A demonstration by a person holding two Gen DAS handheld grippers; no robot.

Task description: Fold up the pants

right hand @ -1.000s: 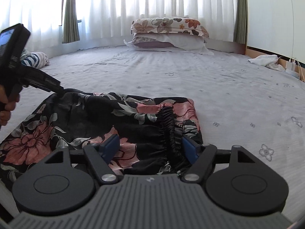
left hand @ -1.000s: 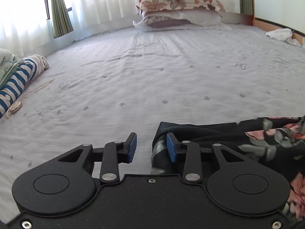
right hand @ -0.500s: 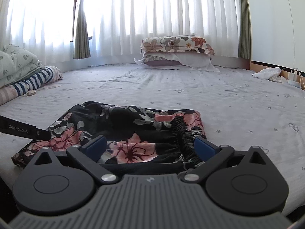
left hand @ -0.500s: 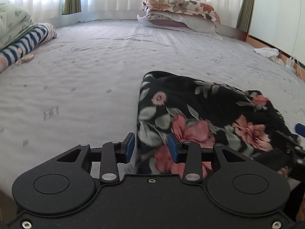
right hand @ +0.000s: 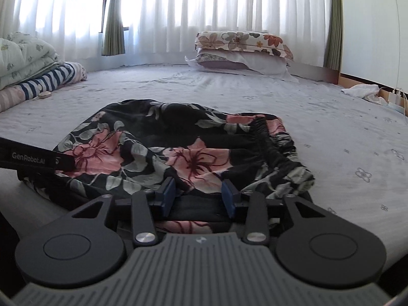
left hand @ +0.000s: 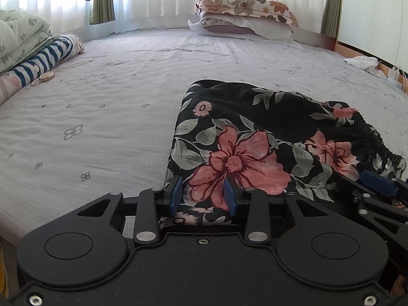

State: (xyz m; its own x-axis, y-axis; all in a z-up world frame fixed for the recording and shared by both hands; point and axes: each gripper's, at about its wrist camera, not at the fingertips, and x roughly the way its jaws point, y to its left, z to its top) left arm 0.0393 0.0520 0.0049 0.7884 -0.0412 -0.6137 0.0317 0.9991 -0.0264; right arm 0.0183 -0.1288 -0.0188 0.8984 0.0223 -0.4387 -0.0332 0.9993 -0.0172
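The black pants with pink flowers (left hand: 255,137) lie folded in a compact bundle near the front edge of the bed; they also show in the right wrist view (right hand: 178,142). My left gripper (left hand: 202,195) is open, with the near left corner of the bundle between its blue pads. My right gripper (right hand: 197,195) is open, its pads either side of the bundle's near edge beside the ruffled waistband (right hand: 270,148). The right gripper's blue pad (left hand: 377,179) shows at the left view's right edge. The left gripper's arm (right hand: 35,158) shows at the right view's left.
The grey patterned bedsheet (left hand: 107,117) spreads all around. Stacked floral pillows (left hand: 244,12) lie at the far end under curtains. A green quilt and striped bedding (left hand: 38,53) lie at the left. A white cloth (left hand: 362,62) and a charger are at the right edge.
Both grippers have come in to the bundle's near edge. The right gripper's jaws have narrowed from wide open. The left gripper has moved from the bundle's far corner to its near corner.
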